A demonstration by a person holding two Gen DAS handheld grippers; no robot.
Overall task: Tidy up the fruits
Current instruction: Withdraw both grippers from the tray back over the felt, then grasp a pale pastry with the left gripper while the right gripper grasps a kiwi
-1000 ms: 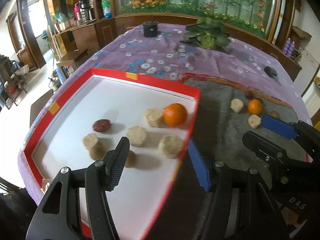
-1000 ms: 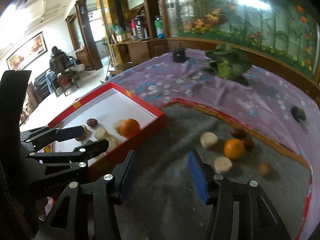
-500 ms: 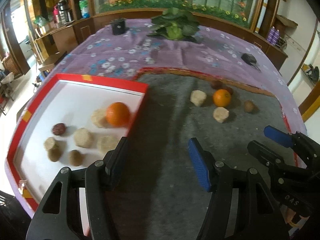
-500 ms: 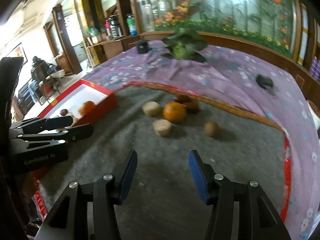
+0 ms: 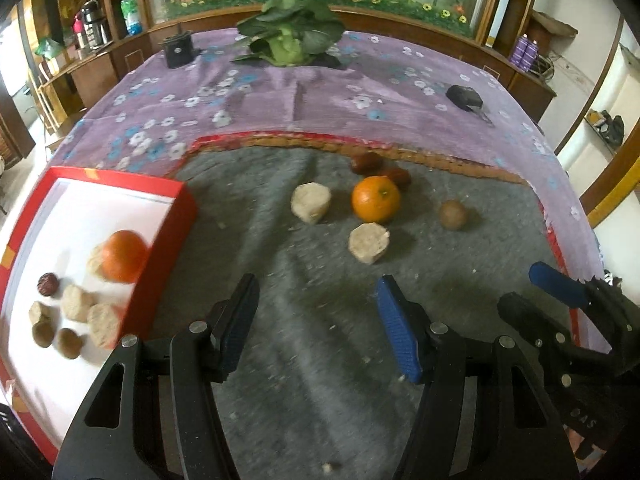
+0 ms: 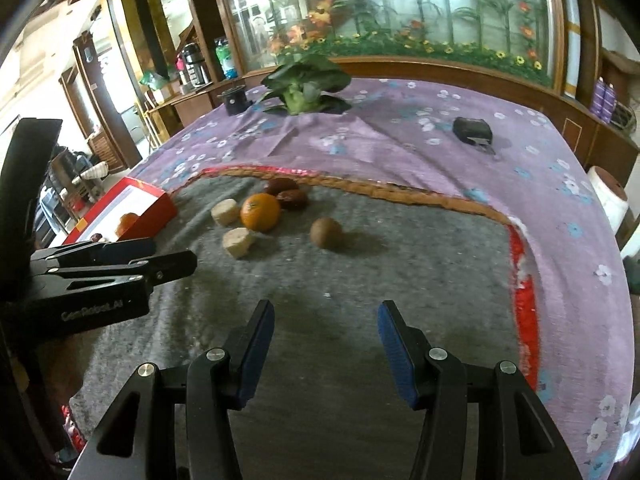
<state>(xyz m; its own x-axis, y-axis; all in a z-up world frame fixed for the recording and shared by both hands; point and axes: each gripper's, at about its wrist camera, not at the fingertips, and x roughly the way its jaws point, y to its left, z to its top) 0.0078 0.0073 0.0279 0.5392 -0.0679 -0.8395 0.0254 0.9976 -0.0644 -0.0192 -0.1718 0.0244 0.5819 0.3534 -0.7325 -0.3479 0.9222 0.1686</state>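
Surface: grey felt mat point(image 5: 304, 360) with a red and tan border, laid over a purple flowered cloth point(image 5: 304, 92), under both sets of jaws.
Room: long planted glass case point(image 6: 400, 12) behind the table; leafy green vegetable point(image 5: 286, 36), black pot point(image 5: 178, 50) and dark key fob point(image 5: 464, 98) far ahead of the jaws; wooden shelving with flasks to the left.
Left gripper point(image 5: 316, 324): jaws wide apart, holding nothing, over bare mat.
Right gripper point(image 6: 326, 354): jaws likewise apart and empty; seen low right of the left jaws.
Loose fruit: orange point(image 5: 376, 199) ahead of the left jaws, two pale chunks point(image 5: 311, 202) just beside it, two dark red fruits point(image 6: 288, 194) beyond it, probably dates, blurred; brown round fruit point(image 6: 326, 233) ahead of the right jaws, apart from the rest.
Red tray point(image 5: 160, 256): left of the left jaws, holding a second orange point(image 5: 124, 256), pale chunks and small brown pieces.
Change since a second ago: left view swung from over the tray to the mat; loose fruit drawn nearer to both jaws; jaw gaps unchanged.
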